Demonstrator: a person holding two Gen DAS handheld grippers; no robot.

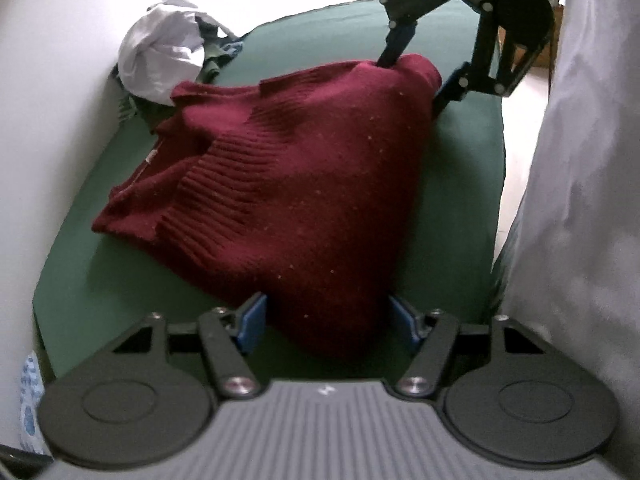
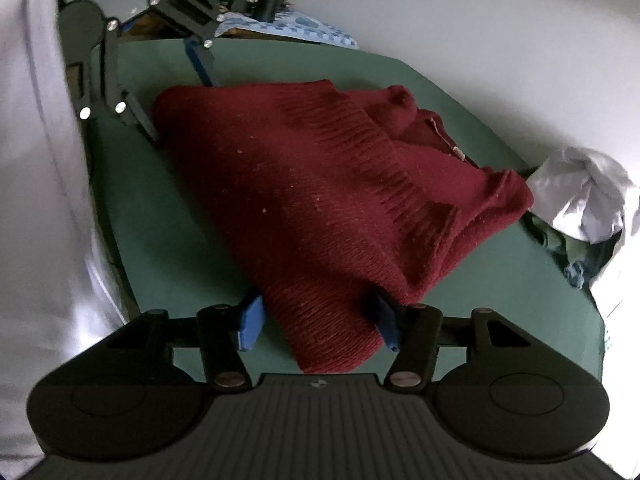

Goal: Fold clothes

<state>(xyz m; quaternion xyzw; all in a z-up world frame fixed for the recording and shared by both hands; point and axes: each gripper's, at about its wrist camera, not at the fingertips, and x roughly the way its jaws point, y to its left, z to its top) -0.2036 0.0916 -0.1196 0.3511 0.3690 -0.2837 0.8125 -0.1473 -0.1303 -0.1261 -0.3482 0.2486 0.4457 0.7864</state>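
Observation:
A dark red knitted sweater [image 1: 300, 184] [image 2: 320, 184] lies bunched and partly folded on a green table cover [image 1: 120, 248] [image 2: 168, 208], ribbed hem showing on top. My left gripper [image 1: 328, 320] [image 2: 180, 108] has its blue pads on either side of one thick end of the sweater, which fills the gap. My right gripper [image 2: 318, 320] [image 1: 414, 78] holds the opposite end the same way. The knit rises slightly toward each gripper. The fingertips are partly hidden by fabric.
A crumpled white cloth [image 1: 160, 60] [image 2: 584, 192] tops a pile of darker clothes at one end of the table. A person's white garment [image 1: 580, 200] [image 2: 36, 160] stands close along one long table edge. A blue-patterned cloth [image 2: 304, 26] lies beyond the other end.

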